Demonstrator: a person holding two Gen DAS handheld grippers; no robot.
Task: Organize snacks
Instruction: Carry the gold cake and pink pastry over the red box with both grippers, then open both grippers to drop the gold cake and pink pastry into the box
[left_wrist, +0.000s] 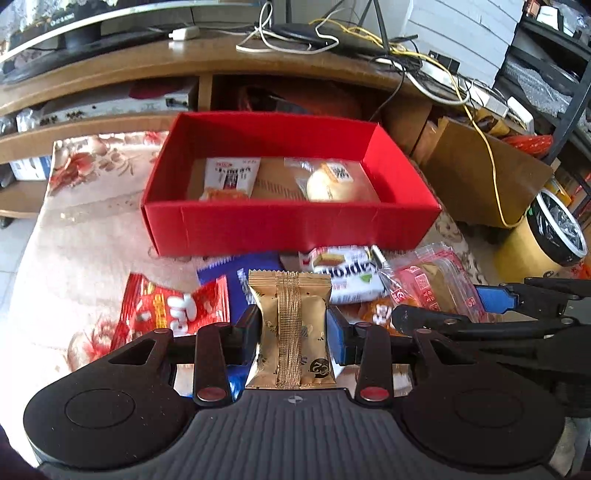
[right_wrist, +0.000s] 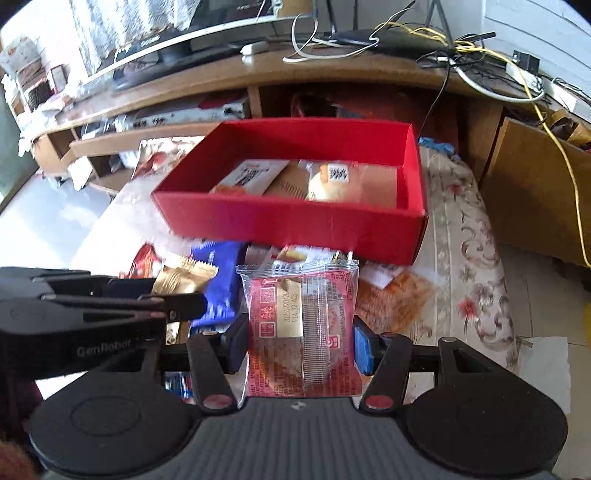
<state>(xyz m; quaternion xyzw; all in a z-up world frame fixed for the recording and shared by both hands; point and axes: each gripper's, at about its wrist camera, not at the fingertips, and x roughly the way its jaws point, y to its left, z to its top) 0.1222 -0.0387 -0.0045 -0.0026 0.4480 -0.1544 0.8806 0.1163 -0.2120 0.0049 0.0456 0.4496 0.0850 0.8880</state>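
Note:
My left gripper is shut on a gold foil snack packet, held upright above the loose pile. My right gripper is shut on a red clear-wrapped pastry pack; it shows at the right edge of the left wrist view as the right gripper. Ahead of both stands a red open box holding a white sachet and a wrapped round bun. The same red box fills the middle of the right wrist view, where the left gripper with its gold packet comes in from the left.
Loose snacks lie before the box on a floral cloth: a red bag, a blue pack, a white wafer pack. A wooden TV stand with cables runs behind. A cardboard box and a bin stand at right.

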